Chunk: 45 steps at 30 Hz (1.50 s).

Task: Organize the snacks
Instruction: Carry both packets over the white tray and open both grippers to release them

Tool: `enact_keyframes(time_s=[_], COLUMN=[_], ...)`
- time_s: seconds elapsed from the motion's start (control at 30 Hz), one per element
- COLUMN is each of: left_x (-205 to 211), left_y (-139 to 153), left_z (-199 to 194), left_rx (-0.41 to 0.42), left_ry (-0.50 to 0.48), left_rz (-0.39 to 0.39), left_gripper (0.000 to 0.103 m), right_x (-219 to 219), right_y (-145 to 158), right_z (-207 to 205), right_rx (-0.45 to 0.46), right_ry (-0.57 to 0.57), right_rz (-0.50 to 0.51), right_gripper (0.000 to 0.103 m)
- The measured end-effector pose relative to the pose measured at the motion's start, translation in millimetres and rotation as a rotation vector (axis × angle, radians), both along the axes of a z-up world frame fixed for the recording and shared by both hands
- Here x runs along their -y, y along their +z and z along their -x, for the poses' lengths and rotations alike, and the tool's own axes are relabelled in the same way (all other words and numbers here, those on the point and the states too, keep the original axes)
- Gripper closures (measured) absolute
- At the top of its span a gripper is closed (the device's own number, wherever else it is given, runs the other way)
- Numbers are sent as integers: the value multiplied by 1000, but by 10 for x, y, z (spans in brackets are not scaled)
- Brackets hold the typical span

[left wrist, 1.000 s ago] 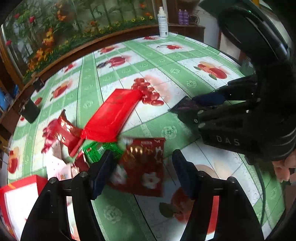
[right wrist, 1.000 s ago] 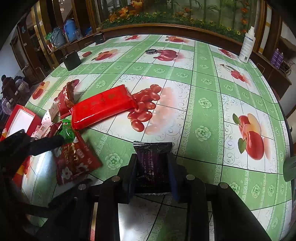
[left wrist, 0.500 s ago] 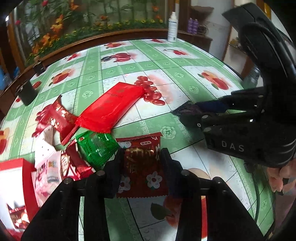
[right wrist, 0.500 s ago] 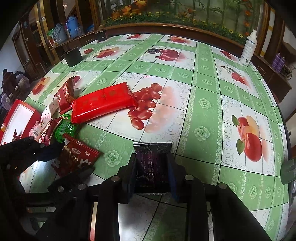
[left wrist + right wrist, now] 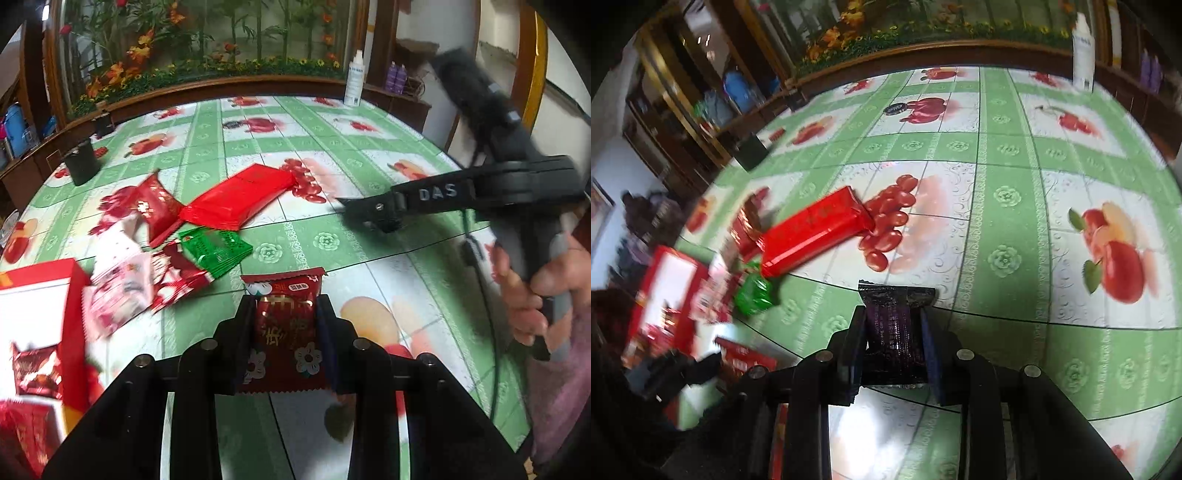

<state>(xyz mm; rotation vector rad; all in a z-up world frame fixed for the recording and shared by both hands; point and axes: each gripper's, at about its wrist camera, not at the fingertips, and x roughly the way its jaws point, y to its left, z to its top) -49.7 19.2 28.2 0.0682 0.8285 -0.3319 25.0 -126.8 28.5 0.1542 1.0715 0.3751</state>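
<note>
The left hand-held gripper (image 5: 286, 328) has just been closing, and its pads now press on both sides of a dark red snack packet (image 5: 286, 332) printed with white flowers; the packet sits between the fingers above the bench (image 5: 369, 147), which wears a green-and-white cloth with fruit pictures. The right hand-held gripper (image 5: 894, 336) has been narrowing too and clamps a dark purple packet (image 5: 895, 325), held over the bench's near part. In the left view a hand (image 5: 535, 288) grips the right tool's handle.

Loose snacks lie in a cluster on the bench: a long red pack (image 5: 236, 199), a red pouch (image 5: 155, 206) touching its left end, a green packet (image 5: 214, 247) just in front, and pink-and-white packets (image 5: 122, 288) beside a red box (image 5: 37, 306) at the left edge. A white bottle (image 5: 354, 83) stands at the far rim, well apart from the snacks, and a black cup (image 5: 81, 166) stands near the far left.
</note>
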Motion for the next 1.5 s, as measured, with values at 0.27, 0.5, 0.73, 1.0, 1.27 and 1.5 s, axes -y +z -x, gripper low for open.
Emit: enact_keyframes(time_s=[0.27,0.5,0.73,1.0,1.27,1.5], left_x=[-320,-998,-1554,-1969,-2217,-2287], left_y=[253,426,448,421,369,339], left_z=[505,754,825,886,934,947], left_rx=[95,105,139,165,172,160], left_ry=[76,232,359,448,506,552], left_rz=[-22,-13,-37,-69,-99,-145], left_gripper=[73,73,73,73,73,72], right_x=[45,-47,-545,-1585,-2336,-2731], right_y=[42,32,189,308,281,268], right_z=[0,26,244,518,678,761], right_rx=[0,10,97,138,134,135], right_ry=[25,2,64,229,339,426], right_rz=[-172,-211,-293,-424,-445,-430], right_gripper=[74,74,74,75,73,72])
